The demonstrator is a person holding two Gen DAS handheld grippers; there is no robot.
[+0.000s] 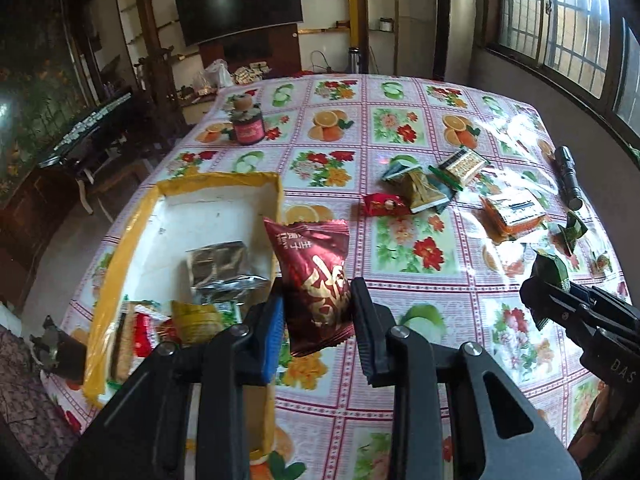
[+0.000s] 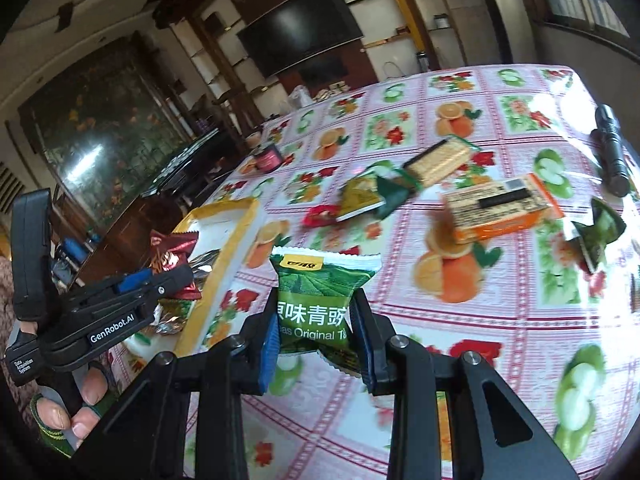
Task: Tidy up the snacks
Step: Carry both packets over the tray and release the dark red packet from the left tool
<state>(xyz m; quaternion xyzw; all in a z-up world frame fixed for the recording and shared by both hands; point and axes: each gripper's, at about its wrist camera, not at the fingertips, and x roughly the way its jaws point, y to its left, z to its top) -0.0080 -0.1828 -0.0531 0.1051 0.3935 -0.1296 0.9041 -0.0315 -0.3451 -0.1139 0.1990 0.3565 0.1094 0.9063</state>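
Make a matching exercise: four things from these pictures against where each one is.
Things:
1. red snack packet
2. green pea packet
3. flashlight
4. silver foil packet

Places:
A. inside the yellow-rimmed box
B. in the right hand-held gripper
C. in the left hand-held gripper
D. lying on the tablecloth

Pairs: 1-C, 2-B, 3-D, 4-A

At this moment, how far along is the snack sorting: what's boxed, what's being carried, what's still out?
Done: several packets, silver and yellow among them, already lie in the yellow-rimmed box. In hand: the left gripper pinches a red snack packet beside the box; the right gripper holds a green pea packet above the table. Left: the orange packet, cracker pack and other small packets on the tablecloth.
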